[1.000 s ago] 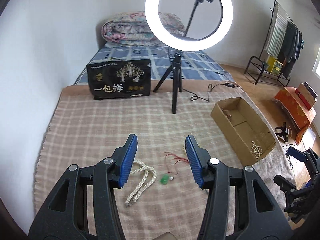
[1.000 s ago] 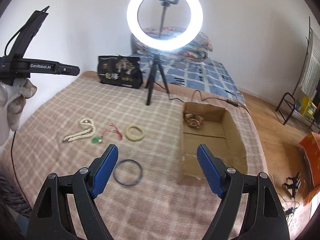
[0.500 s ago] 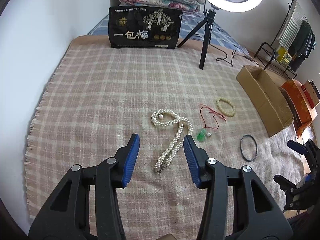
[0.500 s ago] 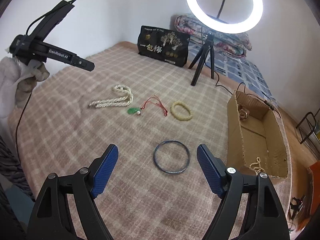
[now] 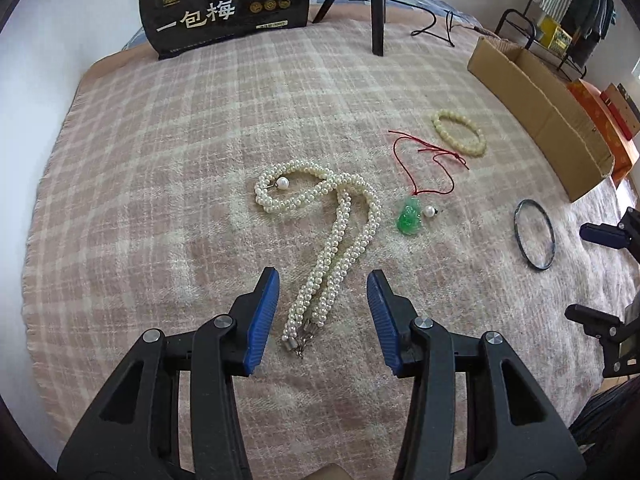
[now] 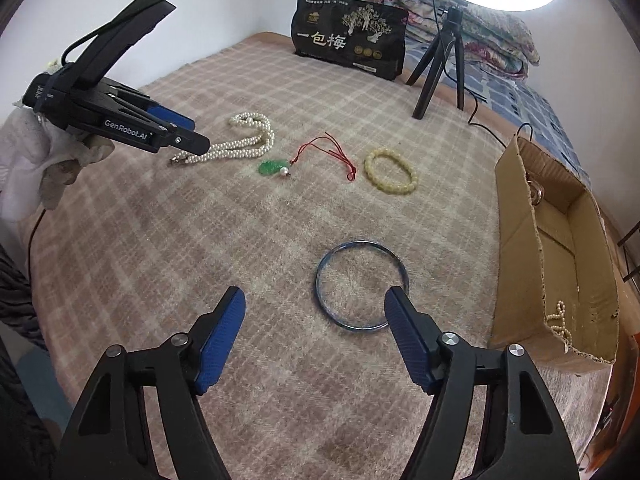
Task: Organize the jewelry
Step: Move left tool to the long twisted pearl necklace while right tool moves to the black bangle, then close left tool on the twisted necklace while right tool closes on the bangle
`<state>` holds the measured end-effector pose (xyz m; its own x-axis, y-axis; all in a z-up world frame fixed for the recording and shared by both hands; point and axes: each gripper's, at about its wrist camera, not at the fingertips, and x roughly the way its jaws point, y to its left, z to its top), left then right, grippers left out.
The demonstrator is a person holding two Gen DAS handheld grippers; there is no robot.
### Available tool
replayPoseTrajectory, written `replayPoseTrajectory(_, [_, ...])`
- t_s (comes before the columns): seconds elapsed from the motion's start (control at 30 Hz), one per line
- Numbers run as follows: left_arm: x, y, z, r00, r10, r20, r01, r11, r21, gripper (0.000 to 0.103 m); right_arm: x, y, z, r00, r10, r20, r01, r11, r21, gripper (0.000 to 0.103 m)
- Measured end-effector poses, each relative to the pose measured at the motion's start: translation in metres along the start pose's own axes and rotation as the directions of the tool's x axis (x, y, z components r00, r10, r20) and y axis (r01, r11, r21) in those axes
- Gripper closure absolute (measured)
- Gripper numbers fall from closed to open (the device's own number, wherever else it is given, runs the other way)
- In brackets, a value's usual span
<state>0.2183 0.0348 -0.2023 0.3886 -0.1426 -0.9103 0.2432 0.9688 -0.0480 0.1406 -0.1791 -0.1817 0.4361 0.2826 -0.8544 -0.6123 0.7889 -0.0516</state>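
Below, in the left wrist view, my left tongs (image 5: 323, 312) hang spread wide and released over the pearl necklace (image 5: 335, 232); it is a thick rope of small white beads, doubled into two strands, looped at the far end, its metal clasps lying between my blue pads on the checked blanket (image 5: 160, 160); just right of it lie a green pendant (image 5: 409, 216) on red cord, a cream bead bracelet (image 5: 460, 133) and a dark bangle (image 5: 535, 233). From the right wrist view, my right tongs (image 6: 316, 336) are likewise released, empty, near the bangle (image 6: 362, 286); the cardboard box (image 6: 520, 248) at right holds a few pieces.
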Motion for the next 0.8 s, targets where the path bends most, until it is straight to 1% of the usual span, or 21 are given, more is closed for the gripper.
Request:
replayPoseTrajectory(0.07, [0.005, -0.002, 0.002, 1.000, 0.016, -0.007, -0.016, 1.000, 0.021, 0.056, 0.005, -0.001, 0.000, 1.000, 0.008, -0.014, -0.008, 1.000, -0.003, 0.036])
replayPoseTrajectory(0.13, [0.011, -0.002, 0.004, 1.000, 0.024, -0.013, -0.024, 0.999, 0.027, 0.056, 0.008, -0.002, 0.001, 0.999, 0.019, -0.026, -0.019, 1.000, -0.005, 0.040])
replayPoseTrajectory(0.23, [0.020, -0.001, 0.005, 0.999, 0.021, -0.034, -0.020, 0.999, 0.025, 0.056, 0.013, -0.003, 0.002, 0.999, 0.038, -0.036, -0.038, 0.999, -0.001, 0.045])
replayPoseTrajectory(0.33, [0.024, -0.002, 0.005, 0.999, 0.028, -0.043, -0.027, 0.999, 0.030, 0.056, 0.020, -0.005, 0.003, 0.997, 0.059, -0.054, -0.059, 0.998, 0.004, 0.053])
replayPoseTrajectory(0.4, [0.026, -0.002, 0.006, 0.999, 0.029, -0.044, -0.027, 0.999, 0.033, 0.056, 0.025, -0.006, 0.003, 0.995, 0.073, -0.068, -0.072, 0.997, 0.008, 0.061])
replayPoseTrajectory(0.47, [0.028, -0.001, 0.008, 0.999, 0.027, -0.046, -0.026, 0.999, 0.027, 0.056, 0.030, -0.006, 0.003, 0.993, 0.079, -0.083, -0.078, 0.997, 0.008, 0.064])
replayPoseTrajectory(0.6, [0.032, -0.001, 0.008, 0.998, 0.031, -0.046, -0.030, 0.999, 0.031, 0.056, 0.041, -0.004, 0.002, 0.991, 0.073, -0.114, -0.073, 0.997, 0.001, 0.064])
replayPoseTrajectory(0.73, [0.035, -0.004, 0.008, 0.999, 0.035, -0.042, -0.034, 0.999, 0.034, 0.056, 0.044, -0.004, 0.001, 0.990, 0.075, -0.118, -0.075, 0.997, 0.009, 0.064])
replayPoseTrajectory(0.8, [0.035, -0.004, 0.008, 0.999, 0.036, -0.038, -0.034, 0.999, 0.036, 0.056, 0.044, -0.004, 0.001, 0.990, 0.074, -0.120, -0.073, 0.997, 0.010, 0.066])
